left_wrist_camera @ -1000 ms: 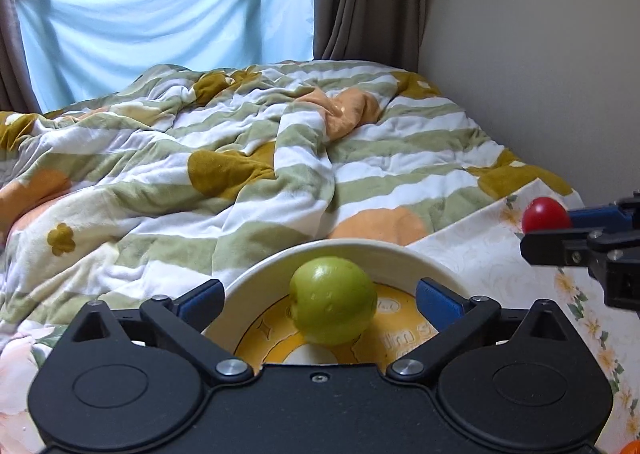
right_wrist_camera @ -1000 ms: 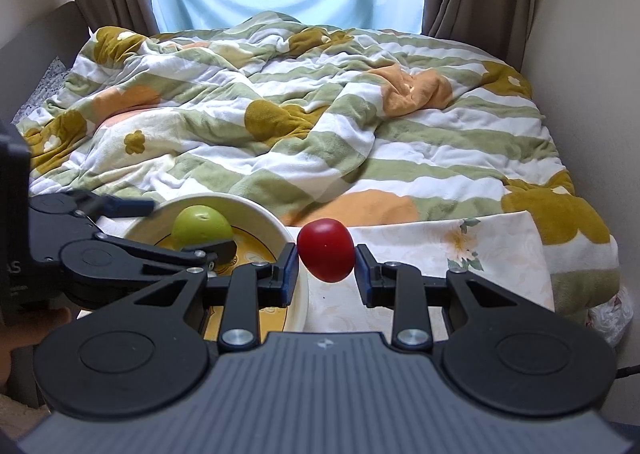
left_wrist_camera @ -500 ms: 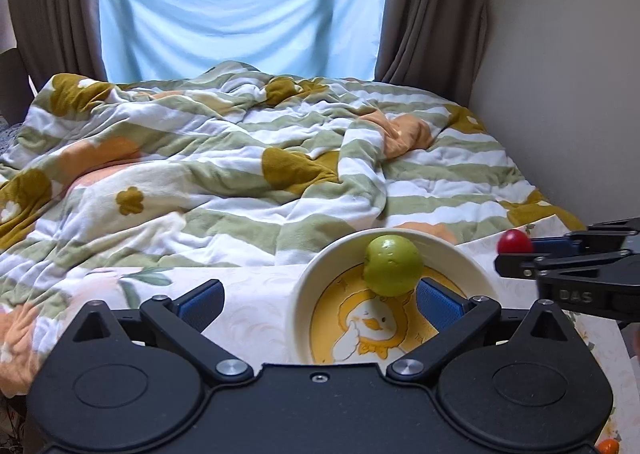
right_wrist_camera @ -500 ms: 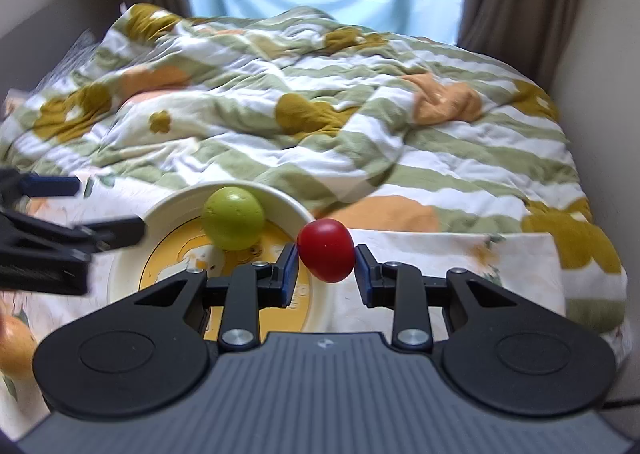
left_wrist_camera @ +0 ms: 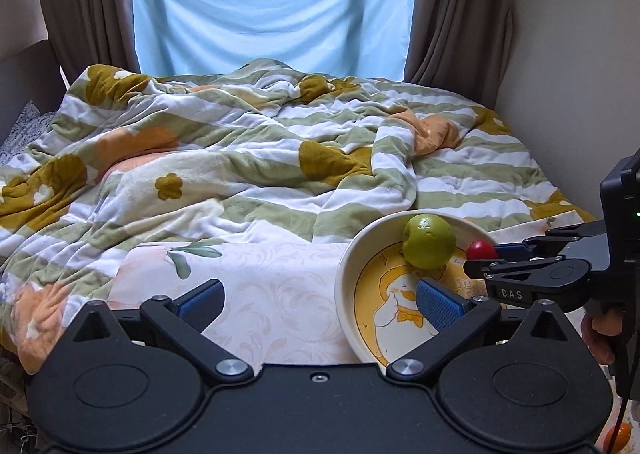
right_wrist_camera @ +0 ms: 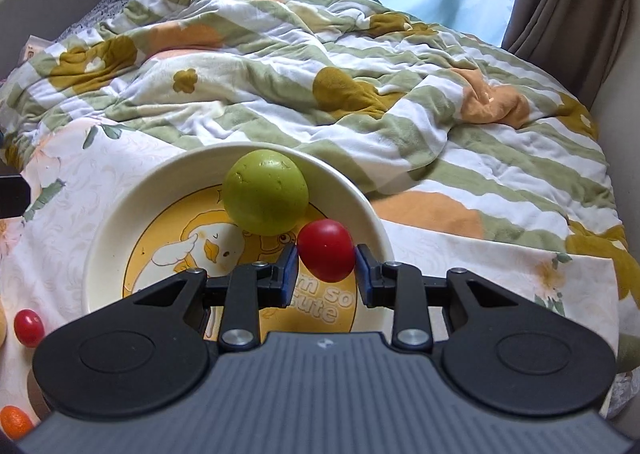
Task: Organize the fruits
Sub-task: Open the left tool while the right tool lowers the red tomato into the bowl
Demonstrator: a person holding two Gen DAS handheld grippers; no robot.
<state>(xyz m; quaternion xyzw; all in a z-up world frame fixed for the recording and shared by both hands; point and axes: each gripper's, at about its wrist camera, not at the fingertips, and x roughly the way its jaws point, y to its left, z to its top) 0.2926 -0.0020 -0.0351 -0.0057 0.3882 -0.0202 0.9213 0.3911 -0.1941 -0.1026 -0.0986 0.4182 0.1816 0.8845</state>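
The right tongs point(right_wrist_camera: 326, 268) pinch a red tomato point(right_wrist_camera: 326, 250) over the duck-print bowl point(right_wrist_camera: 120, 214), just beside the green apple point(right_wrist_camera: 265, 192) lying inside. The left tongs point(left_wrist_camera: 320, 300) hang wide apart and empty, their right finger over the bowl's near rim. A second red tomato point(right_wrist_camera: 29, 328) lies on the floral cloth point(right_wrist_camera: 68, 174).

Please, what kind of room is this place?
Most likely a bedroom: a rumpled striped blanket covers a bed, with curtains framing a window behind. The duck bowl sits on the bedding.
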